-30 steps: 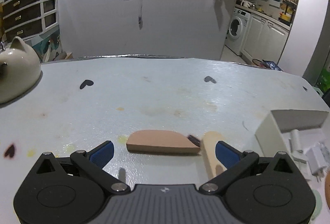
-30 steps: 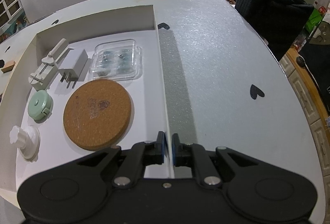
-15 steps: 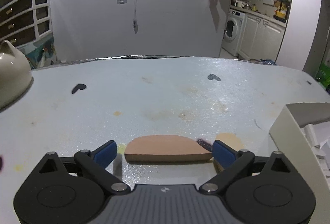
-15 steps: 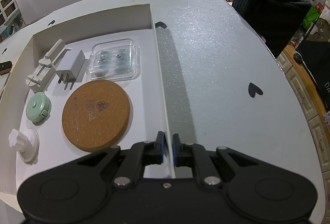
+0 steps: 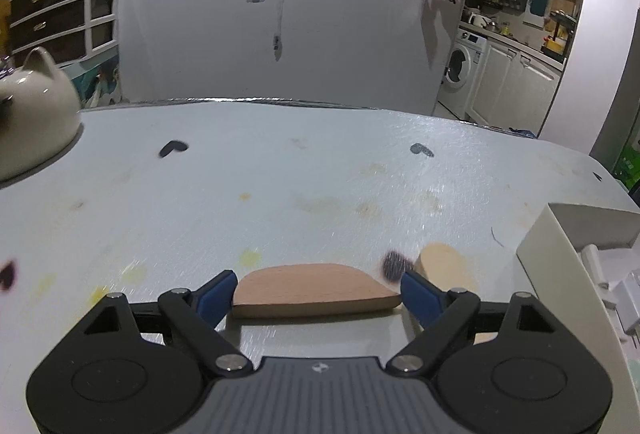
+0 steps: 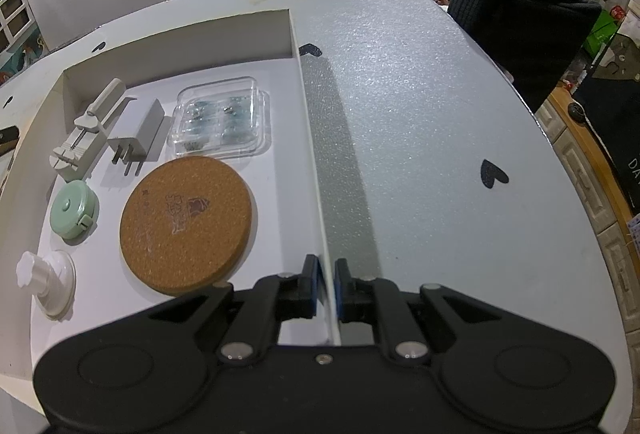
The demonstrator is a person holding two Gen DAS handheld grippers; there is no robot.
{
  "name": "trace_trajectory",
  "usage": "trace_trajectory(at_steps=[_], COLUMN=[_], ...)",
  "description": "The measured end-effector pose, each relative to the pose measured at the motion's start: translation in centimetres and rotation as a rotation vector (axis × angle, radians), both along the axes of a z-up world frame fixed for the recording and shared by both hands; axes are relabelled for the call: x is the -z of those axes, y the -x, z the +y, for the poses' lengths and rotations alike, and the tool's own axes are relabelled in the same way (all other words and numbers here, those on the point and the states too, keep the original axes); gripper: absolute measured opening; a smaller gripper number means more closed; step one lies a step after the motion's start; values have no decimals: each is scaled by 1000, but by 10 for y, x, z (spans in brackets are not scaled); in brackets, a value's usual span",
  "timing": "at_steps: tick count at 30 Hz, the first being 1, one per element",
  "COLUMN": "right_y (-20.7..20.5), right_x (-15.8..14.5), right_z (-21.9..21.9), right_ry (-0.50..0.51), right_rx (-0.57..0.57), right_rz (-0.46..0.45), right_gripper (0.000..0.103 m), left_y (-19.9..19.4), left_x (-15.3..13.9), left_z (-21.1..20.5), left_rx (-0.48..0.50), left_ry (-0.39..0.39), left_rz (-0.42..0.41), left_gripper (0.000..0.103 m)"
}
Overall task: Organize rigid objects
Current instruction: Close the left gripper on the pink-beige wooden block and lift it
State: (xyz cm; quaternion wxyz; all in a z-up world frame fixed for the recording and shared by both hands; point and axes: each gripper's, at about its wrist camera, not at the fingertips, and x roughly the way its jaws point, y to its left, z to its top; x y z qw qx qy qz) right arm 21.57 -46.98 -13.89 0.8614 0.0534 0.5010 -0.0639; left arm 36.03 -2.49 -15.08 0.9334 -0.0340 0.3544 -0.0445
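Observation:
A flat half-round wooden piece (image 5: pixel 316 291) lies on the table between the fingers of my left gripper (image 5: pixel 318 296), which is open around it; both blue pads sit close to its ends. A paler wooden piece (image 5: pixel 444 264) lies just to the right. My right gripper (image 6: pixel 327 284) is shut on the right wall of the white tray (image 6: pixel 308 122). In the tray lie a cork coaster (image 6: pixel 187 222), a clear plastic case (image 6: pixel 222 122), a white plug adapter (image 6: pixel 138 140), a grey clamp tool (image 6: pixel 86 132), a green round case (image 6: pixel 74 210) and a white suction knob (image 6: pixel 44 282).
A cream cat-eared pot (image 5: pixel 32 122) stands at the table's left. The tray's corner (image 5: pixel 560 274) is right of the left gripper. A dark garment on a chair (image 6: pixel 520 34) sits past the table's right edge. Black heart marks dot the tabletop.
My left gripper has moved forward so the wooden piece now sits between its pads, and the fingers have narrowed toward it. The right gripper stays shut on the tray wall.

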Motion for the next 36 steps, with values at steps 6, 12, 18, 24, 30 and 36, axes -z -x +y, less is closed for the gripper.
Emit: trace_trajectory(at_steps=[6,12,18,24,30,36], right_y=[1,2,2,2,3,3], right_x=[0,0,0,0,0,0], right_z=[-1,-1,-1,-1,-2,-3], right_ry=[-1,0,1,-3,-11,-13], right_rx=[-9,-24,-33,-27,-23,-18], right_rz=[-5,-8,-10,-13,-14,-14], right_gripper=[10,10,10,10,10,10], left_y=[26,42,32,18,9,4], left_x=[-7,-10,-7,2,5,7], left_z=[16,11,-9,-21,-30,-32], left_rx=[-54,-82,-69,-117,-154,-154], left_ry=[81,83,4,-51,-67,-92], left_rz=[33,26,30,45,33,10], left_gripper=[65,99,99,103,103,96])
